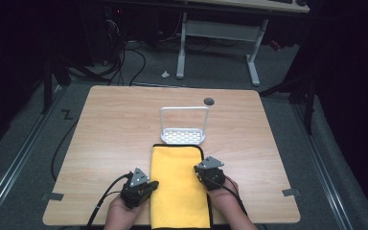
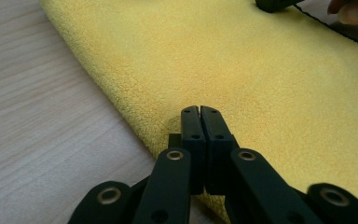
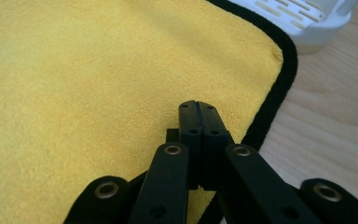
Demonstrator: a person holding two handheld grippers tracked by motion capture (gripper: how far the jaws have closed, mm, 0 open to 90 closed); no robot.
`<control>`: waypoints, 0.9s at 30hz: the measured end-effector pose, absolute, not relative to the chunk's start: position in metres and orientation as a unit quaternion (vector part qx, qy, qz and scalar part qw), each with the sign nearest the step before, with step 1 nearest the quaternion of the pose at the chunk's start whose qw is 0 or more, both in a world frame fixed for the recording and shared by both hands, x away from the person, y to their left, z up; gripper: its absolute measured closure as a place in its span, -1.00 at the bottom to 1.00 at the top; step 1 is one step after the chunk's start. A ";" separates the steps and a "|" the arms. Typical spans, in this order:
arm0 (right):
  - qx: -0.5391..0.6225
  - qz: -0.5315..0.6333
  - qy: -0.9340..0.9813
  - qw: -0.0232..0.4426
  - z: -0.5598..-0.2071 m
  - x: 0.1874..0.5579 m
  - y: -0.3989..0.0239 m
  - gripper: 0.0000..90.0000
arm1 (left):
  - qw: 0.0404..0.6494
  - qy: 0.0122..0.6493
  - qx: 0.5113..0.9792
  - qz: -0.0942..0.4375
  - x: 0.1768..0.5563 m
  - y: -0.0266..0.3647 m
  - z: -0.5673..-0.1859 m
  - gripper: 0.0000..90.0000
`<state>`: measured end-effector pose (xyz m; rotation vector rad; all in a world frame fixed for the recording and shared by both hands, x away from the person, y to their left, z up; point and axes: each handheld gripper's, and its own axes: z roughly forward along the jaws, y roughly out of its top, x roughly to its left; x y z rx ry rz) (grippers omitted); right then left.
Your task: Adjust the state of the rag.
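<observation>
A light wooden surface (image 1: 115,139) with rounded corners carries a folded yellow fleecy cloth with a black border (image 1: 178,184), which lies at the 6 o'clock side of the surface and runs from the near edge toward the middle. Just beyond its far end, toward 12 o'clock, stands a small white plastic rack with a slotted base and a tall loop handle (image 1: 184,125); it is very near the cloth, and I cannot tell whether the two touch. Further at 12 o'clock, near the far edge, there is a small dark round hole (image 1: 209,101) in the surface. The left gripper (image 1: 146,186) is at the 9 o'clock edge of the cloth, held by the left hand (image 1: 122,211). In the left gripper view its fingers (image 2: 192,126) are pressed together with no gap, over the edge of the cloth; whether any cloth is pinched between them I cannot tell. The right gripper (image 1: 205,168) is at the 3 o'clock edge, held by the right hand (image 1: 226,199). In the right gripper view its fingers (image 3: 189,122) are also fully closed, tips over the yellow pile just inside the black border, and a pinch cannot be confirmed.
</observation>
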<state>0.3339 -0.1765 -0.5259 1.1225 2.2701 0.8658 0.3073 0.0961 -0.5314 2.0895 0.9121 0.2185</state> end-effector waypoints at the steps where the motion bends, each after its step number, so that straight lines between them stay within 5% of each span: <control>1: 0.406 0.318 0.825 0.230 -0.526 0.329 -0.179 1.00 | 0.413 0.359 0.833 0.082 0.306 0.096 -0.531 0.97; 13: 0.400 0.334 0.824 0.220 -0.527 0.284 -0.206 0.93 | 0.411 0.322 0.851 0.051 0.292 0.085 -0.525 0.80; 17: 0.397 0.333 0.825 0.226 -0.528 0.285 -0.204 0.92 | 0.434 0.361 0.821 0.081 0.313 0.092 -0.518 0.62; 21: 0.392 0.333 0.827 0.228 -0.528 0.285 -0.204 0.92 | 0.455 0.410 0.786 0.080 0.346 0.096 -0.510 0.30; 27: 0.389 0.332 0.828 0.229 -0.528 0.285 -0.204 0.92 | 0.445 0.443 0.776 0.057 0.383 0.078 -0.512 0.08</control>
